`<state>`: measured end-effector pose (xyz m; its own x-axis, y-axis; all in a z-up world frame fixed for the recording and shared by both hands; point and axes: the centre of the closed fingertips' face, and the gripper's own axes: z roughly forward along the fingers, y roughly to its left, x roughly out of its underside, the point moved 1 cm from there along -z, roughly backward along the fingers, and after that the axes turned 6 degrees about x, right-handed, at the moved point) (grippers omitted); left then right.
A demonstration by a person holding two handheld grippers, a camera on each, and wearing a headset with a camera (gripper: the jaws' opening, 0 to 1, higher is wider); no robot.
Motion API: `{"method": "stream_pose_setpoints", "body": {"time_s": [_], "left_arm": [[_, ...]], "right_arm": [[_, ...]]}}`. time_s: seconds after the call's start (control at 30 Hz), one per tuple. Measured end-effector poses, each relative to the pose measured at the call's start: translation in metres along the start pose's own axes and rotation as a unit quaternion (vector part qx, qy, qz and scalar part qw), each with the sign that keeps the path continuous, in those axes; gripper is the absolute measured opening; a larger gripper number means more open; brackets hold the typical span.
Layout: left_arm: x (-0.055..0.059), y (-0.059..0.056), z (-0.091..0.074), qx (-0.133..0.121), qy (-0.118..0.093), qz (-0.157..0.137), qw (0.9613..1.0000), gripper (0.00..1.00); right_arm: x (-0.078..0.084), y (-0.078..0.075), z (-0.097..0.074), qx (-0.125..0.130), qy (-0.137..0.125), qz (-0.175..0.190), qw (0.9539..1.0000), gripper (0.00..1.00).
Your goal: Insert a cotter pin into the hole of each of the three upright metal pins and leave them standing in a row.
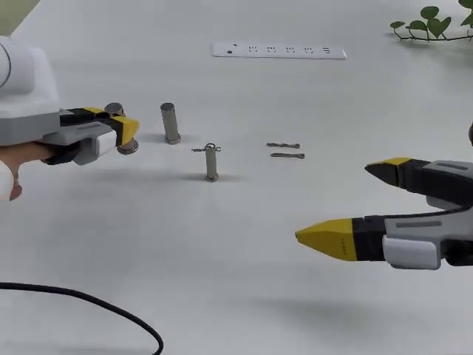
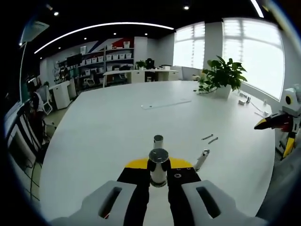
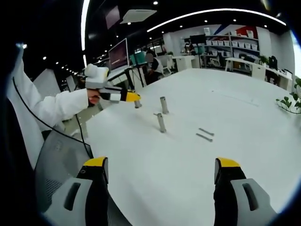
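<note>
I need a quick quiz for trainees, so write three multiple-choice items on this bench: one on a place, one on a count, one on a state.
1. In the head view, where do the loose cotter pins lie relative to the fitted pin?
A. To its right, apart from it.
B. To its left.
C. Leaning against it.

2. How many loose cotter pins lie on the table?
A. One.
B. Two.
C. Four.

3. What state is the left gripper in?
A. Open above the table.
B. Shut on a cotter pin.
C. Shut on a metal pin.

Answers:
1 A, since they lie flat to that pin's right with bare table between.
2 B, since two lie side by side.
3 C, since the left gripper view shows its jaws clamped on the pin's shaft.
</note>
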<state>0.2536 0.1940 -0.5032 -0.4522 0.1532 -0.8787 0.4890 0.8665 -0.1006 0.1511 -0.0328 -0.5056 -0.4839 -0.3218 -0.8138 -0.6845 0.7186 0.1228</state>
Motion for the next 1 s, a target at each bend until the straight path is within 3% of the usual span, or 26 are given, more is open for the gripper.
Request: {"method": "stream_pose_setpoints", "body": {"time_s": [0.23, 0.3, 0.43, 0.57, 0.67, 1.0], "left_arm": [[-0.003, -0.021, -0.015, -0.004, -0.002, -0.005, 1.0000, 0.10], [-0.002, -0.019, -0.009, -0.007, 0.001, -0.009, 0.9999, 0.10], [-0.003, -0.026, -0.014, -0.013, -0.014, -0.018, 0.9997, 0.10], [-0.002, -0.034, -0.012, -0.017, -0.004, 0.003, 0.9998, 0.10], [-0.002, -0.041, -0.012, -0.017, -0.007, 0.003, 0.9998, 0.10], [0.013, -0.070, 0.000, 0.009, 0.006, -0.003, 0.9999, 0.10]], "right_arm": [[0.000, -0.004, -0.001, 0.002, -0.009, 0.012, 0.9999, 0.94], [0.000, -0.004, -0.002, 0.004, -0.011, 0.011, 0.9999, 0.93], [0.001, -0.006, -0.003, 0.005, -0.014, 0.012, 0.9998, 0.93], [0.002, -0.007, -0.005, 0.004, -0.015, 0.013, 0.9998, 0.93], [0.003, -0.006, -0.005, 0.005, -0.014, 0.013, 0.9998, 0.92], [0.003, -0.008, -0.005, 0.006, -0.016, 0.015, 0.9997, 0.92]]}}
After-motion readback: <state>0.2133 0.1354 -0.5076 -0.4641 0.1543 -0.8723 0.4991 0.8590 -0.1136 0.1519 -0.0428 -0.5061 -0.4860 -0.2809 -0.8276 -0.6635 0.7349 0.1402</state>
